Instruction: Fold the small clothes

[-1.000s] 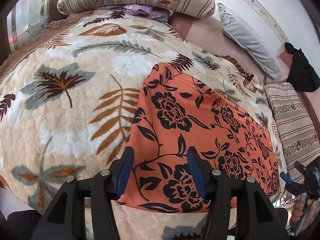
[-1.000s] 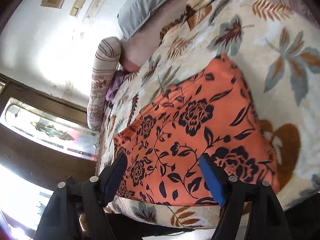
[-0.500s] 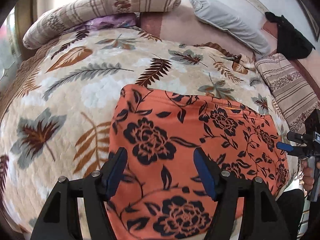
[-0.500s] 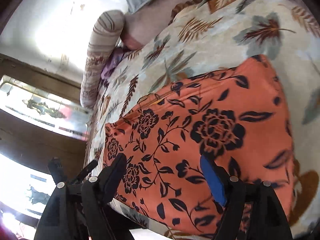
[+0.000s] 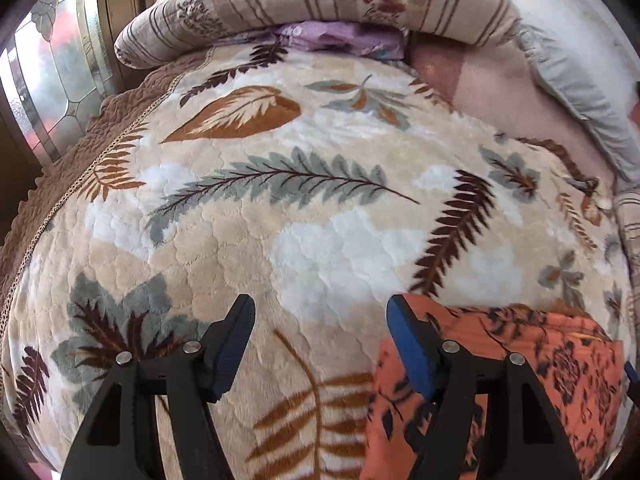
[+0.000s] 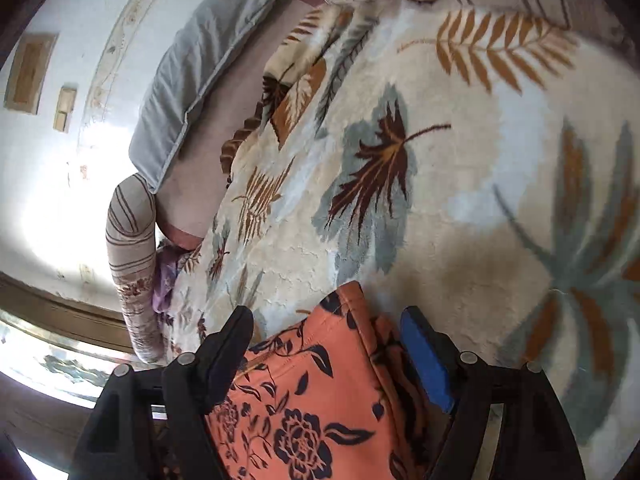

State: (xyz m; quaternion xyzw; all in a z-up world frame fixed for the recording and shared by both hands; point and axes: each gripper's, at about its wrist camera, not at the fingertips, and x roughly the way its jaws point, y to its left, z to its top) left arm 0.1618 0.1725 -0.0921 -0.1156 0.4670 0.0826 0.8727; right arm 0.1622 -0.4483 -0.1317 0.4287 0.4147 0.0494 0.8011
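Now the leaf-patterned blanket (image 5: 320,240) is carrying the orange floral garment (image 6: 312,412) near its front edge, where the right gripper (image 6: 326,344) is straddling the cloth's corner with jaws wide, while the left gripper (image 5: 320,340) is hovering just beside it, gaping over bare blanket.

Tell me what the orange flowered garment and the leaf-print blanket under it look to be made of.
Orange garment: thin woven fabric, likely cotton or rayon, matte; a stitched hem and soft folds show. Leaf-print blanket: thick plush fleece, probably synthetic, with a fuzzy nap and an embossed, quilted-looking surface. Fibre content cannot be confirmed by sight.
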